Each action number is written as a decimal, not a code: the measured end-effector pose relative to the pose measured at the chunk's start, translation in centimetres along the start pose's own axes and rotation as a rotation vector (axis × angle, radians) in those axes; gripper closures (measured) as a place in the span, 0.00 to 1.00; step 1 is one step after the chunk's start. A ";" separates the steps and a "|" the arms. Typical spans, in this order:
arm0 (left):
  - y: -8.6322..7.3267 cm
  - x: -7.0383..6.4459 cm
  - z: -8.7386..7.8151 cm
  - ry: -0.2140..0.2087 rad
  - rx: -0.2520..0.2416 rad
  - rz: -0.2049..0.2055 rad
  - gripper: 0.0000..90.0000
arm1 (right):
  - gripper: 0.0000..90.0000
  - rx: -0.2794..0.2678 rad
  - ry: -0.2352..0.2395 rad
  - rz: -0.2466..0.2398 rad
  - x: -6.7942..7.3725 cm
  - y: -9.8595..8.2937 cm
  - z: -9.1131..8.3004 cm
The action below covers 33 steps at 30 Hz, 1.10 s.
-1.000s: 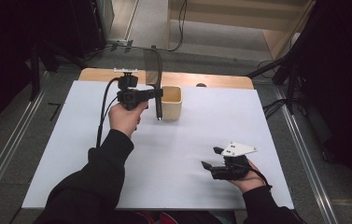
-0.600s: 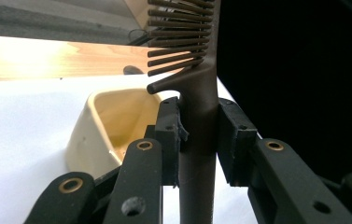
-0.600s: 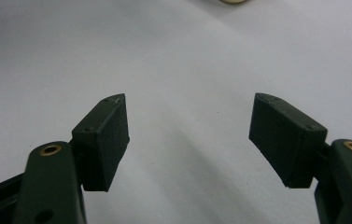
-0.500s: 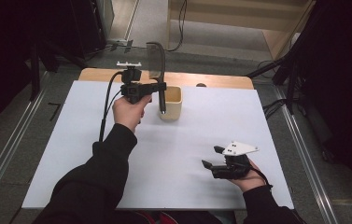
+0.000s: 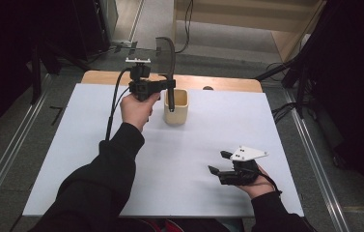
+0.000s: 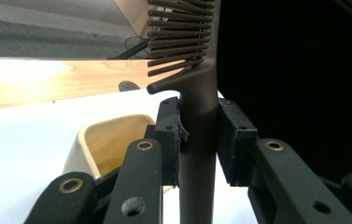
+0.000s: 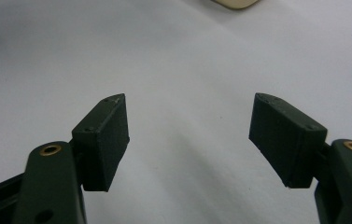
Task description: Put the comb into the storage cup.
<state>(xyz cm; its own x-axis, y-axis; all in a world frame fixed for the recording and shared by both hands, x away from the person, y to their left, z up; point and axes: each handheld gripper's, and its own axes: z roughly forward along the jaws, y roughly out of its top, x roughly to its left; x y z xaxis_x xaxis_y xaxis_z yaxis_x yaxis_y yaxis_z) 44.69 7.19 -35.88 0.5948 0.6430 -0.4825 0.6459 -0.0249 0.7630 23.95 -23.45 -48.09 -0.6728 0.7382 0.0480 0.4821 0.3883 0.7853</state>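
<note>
Closest to the person, the right gripper (image 5: 222, 163) sits low over the white table (image 5: 208, 135) near its front right corner, jaws spread wide with nothing between them. In its own view the two black pads (image 7: 102, 140) hang over bare tabletop.

Further out, the left gripper (image 5: 169, 85) is clamped tight on the handle of a dark brown comb (image 5: 168, 58), pads (image 6: 170, 135) squeezing it from both sides. The comb stands upright, teeth end up top, lower end dipping into the cream square cup (image 5: 176, 107) toward the far edge of the table. Behind that there's a wooden strip (image 5: 218, 82).
</note>
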 end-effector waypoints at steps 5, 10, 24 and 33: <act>0.7 0.1 0.2 0.011 0.005 0.012 0.81 | 0.30 0.004 -0.004 -0.002 -0.1 0.0 0.0; 1.3 0.4 0.6 0.022 -0.001 0.013 0.81 | 0.30 0.004 -0.004 0.003 0.0 0.0 0.0; 2.0 1.0 2.2 0.017 -0.012 0.011 0.81 | 0.29 0.008 -0.003 -0.002 -0.3 -0.1 -0.1; 1.8 1.6 3.3 0.028 -0.007 0.039 0.81 | 0.30 0.014 0.004 -0.008 -0.1 -0.1 -0.1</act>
<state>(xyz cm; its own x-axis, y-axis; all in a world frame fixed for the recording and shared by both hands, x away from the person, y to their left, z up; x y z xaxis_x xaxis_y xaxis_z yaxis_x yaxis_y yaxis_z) 48.34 5.67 -36.70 0.6058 0.6630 -0.4399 0.6192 -0.0456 0.7839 23.95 -23.63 -48.17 -0.6788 0.7330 0.0441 0.4846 0.4020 0.7769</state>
